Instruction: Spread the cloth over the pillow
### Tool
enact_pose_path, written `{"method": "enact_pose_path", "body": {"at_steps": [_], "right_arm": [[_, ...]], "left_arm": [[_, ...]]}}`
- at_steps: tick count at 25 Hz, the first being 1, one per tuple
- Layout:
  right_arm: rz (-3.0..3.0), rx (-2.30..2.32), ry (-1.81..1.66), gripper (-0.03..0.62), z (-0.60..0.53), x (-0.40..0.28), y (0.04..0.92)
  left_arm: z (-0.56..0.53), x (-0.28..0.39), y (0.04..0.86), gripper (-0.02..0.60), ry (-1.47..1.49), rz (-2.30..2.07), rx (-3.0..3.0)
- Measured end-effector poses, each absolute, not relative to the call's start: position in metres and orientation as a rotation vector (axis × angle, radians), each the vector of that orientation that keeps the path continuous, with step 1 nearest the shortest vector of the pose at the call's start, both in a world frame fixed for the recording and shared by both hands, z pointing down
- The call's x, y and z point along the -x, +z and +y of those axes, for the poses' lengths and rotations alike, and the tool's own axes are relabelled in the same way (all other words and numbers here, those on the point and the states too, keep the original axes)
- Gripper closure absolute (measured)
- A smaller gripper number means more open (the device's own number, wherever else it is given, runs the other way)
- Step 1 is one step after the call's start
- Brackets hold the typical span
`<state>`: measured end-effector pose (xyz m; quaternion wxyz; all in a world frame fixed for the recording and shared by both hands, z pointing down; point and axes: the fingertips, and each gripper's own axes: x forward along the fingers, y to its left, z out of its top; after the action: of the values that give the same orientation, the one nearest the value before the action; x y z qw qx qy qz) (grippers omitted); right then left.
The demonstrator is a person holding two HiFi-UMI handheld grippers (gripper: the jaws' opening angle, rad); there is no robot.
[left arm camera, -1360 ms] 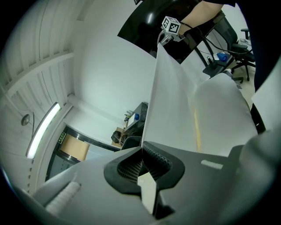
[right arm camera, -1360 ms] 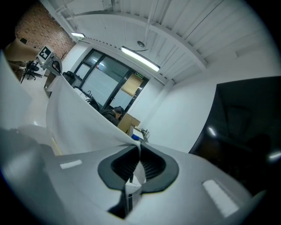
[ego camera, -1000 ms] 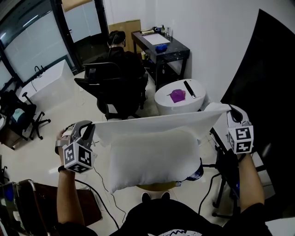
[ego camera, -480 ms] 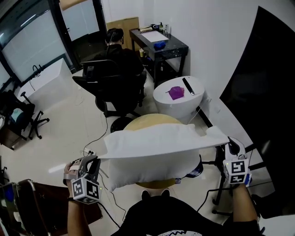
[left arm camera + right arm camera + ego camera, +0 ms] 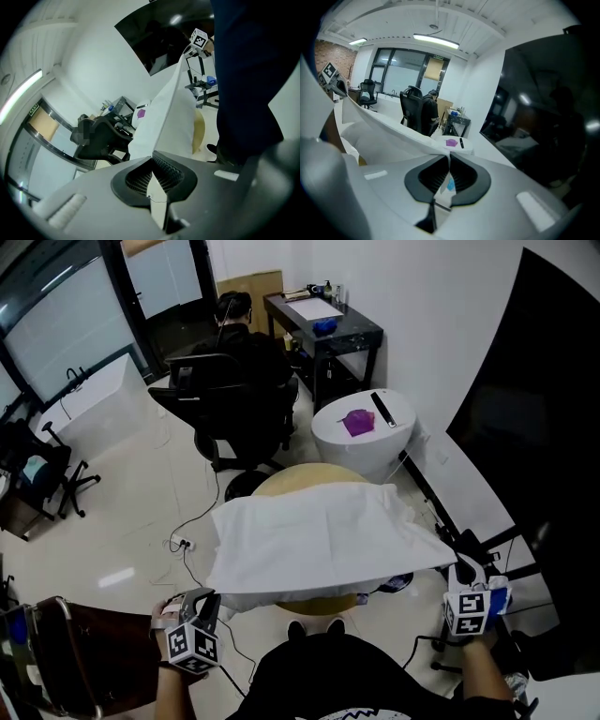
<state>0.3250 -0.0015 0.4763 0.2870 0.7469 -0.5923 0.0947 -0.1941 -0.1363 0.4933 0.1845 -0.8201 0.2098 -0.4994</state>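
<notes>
A white cloth (image 5: 319,531) lies spread over the white pillow (image 5: 281,597), of which only a strip shows under the cloth's near edge. Both rest on a round wooden table (image 5: 281,482). My left gripper (image 5: 207,600) is shut on the cloth's near left corner, and my right gripper (image 5: 459,570) is shut on the near right corner. In the left gripper view the cloth (image 5: 164,108) runs taut from the shut jaws (image 5: 152,164) up toward the right gripper (image 5: 199,39). From the right gripper (image 5: 449,163), the cloth (image 5: 393,129) stretches left to the left gripper (image 5: 331,75).
Beyond the wooden table stands a round white side table (image 5: 375,442) with a purple object (image 5: 356,422). A person sits in a black office chair (image 5: 234,395) by a black desk (image 5: 328,329). A dark stand (image 5: 483,545) and black panel (image 5: 544,427) are at the right. Cables cross the floor.
Both grippers have come down and toward me with the cloth's corners. The cloth, held up above the pillow before, now lies over it.
</notes>
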Motion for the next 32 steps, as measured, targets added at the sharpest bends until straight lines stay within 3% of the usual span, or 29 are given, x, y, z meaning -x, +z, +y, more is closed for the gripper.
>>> {"method": "enact_pose_path", "body": {"at_steps": [13,32], "right_arm": [[-1.517,-1.875,0.505,0.584,0.064,-0.303,0.596],[-1.454,-1.702,0.679,0.583,0.086,-0.298,0.705]], "left_arm": [[-0.075,0.212,0.610,0.581,-1.633,0.430,2.507],[-0.065,0.207,0.680,0.581,-1.838,0.394,2.526]]}}
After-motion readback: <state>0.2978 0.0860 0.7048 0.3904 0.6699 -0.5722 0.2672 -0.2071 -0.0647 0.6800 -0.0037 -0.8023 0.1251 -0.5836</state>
